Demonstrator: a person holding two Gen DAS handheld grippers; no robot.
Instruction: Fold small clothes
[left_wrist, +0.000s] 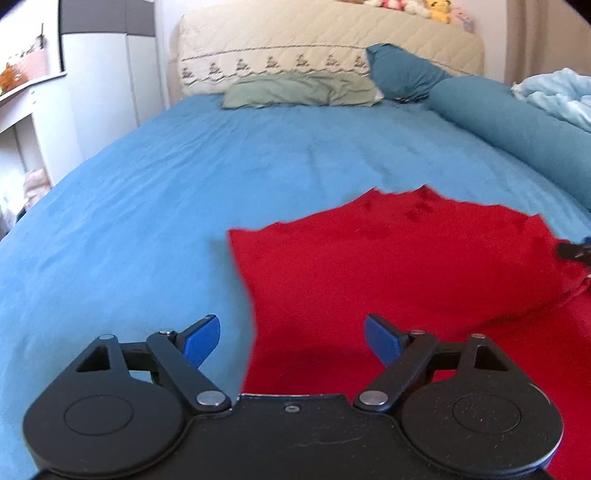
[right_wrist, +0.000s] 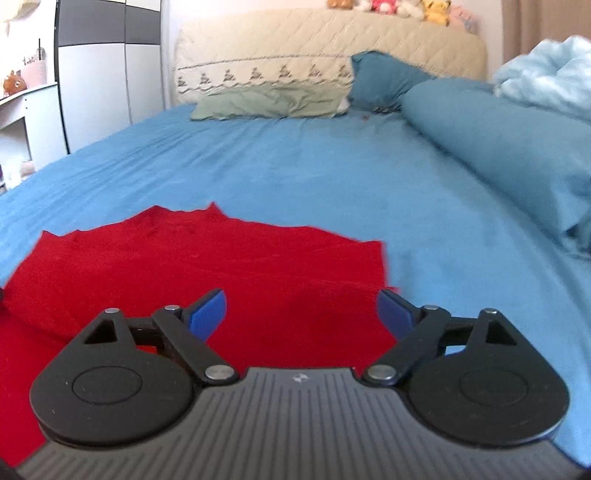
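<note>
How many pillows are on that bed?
3 that I can see. A flat green pillow lies against the headboard, a teal pillow leans beside it, and a long teal bolster runs down the right side. The crumpled blanket may hide more.

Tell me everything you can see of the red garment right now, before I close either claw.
The red garment is plain bright red, looks like soft knit cloth, and lies spread on the blue bedsheet. Its far edge is uneven, with small points near the middle. A raised fold or layer crosses it, casting a shadow on the nearer cloth. The left claw, open, is above its left edge; the right claw, open, is above its right edge. Neither grips it. Sleeves and neckline cannot be told apart.
</note>
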